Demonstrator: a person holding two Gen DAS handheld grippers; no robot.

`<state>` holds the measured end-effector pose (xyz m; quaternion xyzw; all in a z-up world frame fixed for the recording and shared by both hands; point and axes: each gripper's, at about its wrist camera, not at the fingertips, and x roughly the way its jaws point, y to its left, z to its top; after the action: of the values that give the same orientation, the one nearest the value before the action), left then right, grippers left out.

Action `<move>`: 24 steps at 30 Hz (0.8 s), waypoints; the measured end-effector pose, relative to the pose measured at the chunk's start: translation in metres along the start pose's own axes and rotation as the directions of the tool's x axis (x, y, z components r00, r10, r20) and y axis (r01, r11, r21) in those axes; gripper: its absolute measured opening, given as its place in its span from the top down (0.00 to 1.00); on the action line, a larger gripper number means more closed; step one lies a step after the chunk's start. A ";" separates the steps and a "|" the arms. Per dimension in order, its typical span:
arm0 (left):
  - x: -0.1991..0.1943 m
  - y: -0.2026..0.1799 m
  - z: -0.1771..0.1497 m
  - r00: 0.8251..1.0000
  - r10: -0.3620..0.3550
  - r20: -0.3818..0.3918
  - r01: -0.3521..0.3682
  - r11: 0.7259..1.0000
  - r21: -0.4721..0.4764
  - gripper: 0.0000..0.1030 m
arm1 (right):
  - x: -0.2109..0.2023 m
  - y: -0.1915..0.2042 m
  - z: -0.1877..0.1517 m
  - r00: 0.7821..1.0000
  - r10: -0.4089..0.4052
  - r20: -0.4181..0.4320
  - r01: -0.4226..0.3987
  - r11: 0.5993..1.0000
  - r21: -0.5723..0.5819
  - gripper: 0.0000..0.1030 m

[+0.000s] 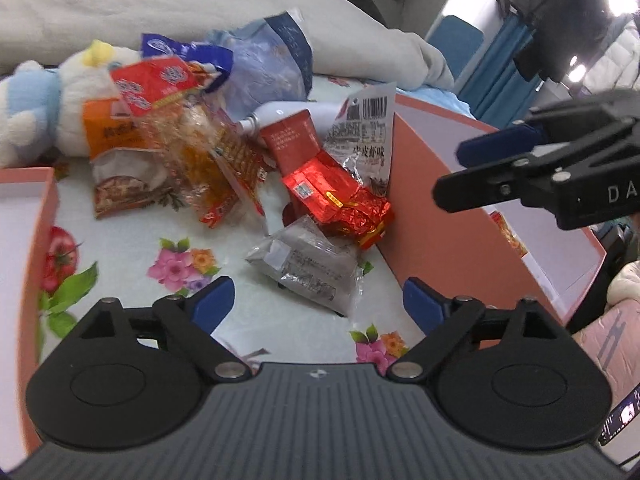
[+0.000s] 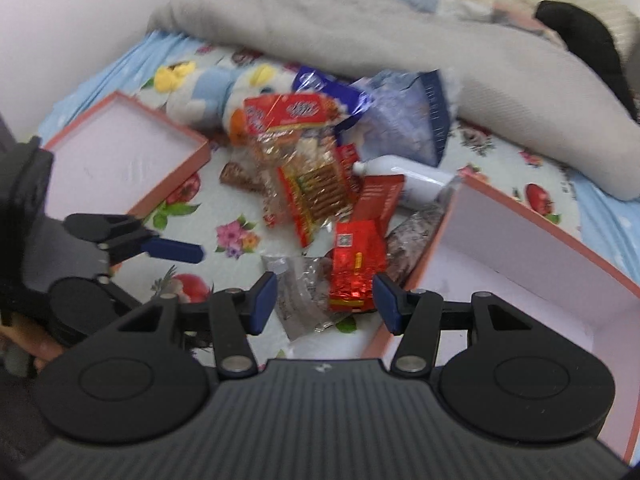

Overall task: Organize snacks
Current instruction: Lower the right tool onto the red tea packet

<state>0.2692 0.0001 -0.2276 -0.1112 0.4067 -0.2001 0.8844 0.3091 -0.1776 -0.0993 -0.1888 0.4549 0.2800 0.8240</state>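
Two hand-held grippers above a heap of snack packets on a bed with a flowered sheet [image 1: 120, 280]. The left gripper [image 1: 316, 304], at the bottom of the left wrist view, has its jaws spread wide with nothing between them; a grey translucent packet [image 1: 308, 268] lies just beyond its fingertips. The right gripper [image 2: 324, 300] stands part-way open and empty, with the red foil packet [image 2: 356, 268] and the grey translucent packet [image 2: 296, 300] lying below and between its blue pads [image 2: 262, 300].

The snacks sit in the middle of both views: a clear bag of biscuits with a red header [image 1: 188, 136], a pale blue bag [image 1: 272, 60], a white packet with a barcode [image 1: 368, 128] and the red foil packet [image 1: 336, 196]. A salmon-edged open box [image 1: 500, 208] stands at right, touching the heap; a second shallow tray or lid [image 2: 124, 156] lies at upper left of the right wrist view.

Risks, as judged:
- The packets overlap, so a closing gripper may catch two at once or drag a neighbour.
- Foil and film are slick and crumple; a pinch on a loose corner may slip.
- The two grippers converge on the same grey packet and could collide.
- A white bottle [image 1: 288, 114] and plush toy [image 1: 60, 100] sit among the snacks and could be sorted by mistake.
- Both views are motion-blurred; a fast approach may overshoot into the box wall.
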 end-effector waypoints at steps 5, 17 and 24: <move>0.020 0.002 0.002 1.000 0.010 -0.013 -0.009 0.997 0.075 0.08 | 0.035 -0.003 0.019 0.996 -0.010 -0.091 0.003 0.997 -0.081 0.46; 0.057 -0.007 0.016 1.000 0.000 -0.021 0.006 0.960 0.278 0.05 | 0.106 -0.012 0.038 0.955 -0.036 -0.295 -0.023 0.981 -0.193 0.47; 0.073 -0.009 0.020 1.000 -0.002 -0.005 0.003 0.942 0.336 0.06 | 0.120 -0.009 0.036 0.944 -0.068 -0.322 -0.017 0.967 -0.255 0.43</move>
<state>0.3252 -0.0395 -0.2612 0.0411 0.3683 -0.2679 0.8893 0.3898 -0.1292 -0.1829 -0.3428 0.5436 0.2898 0.7092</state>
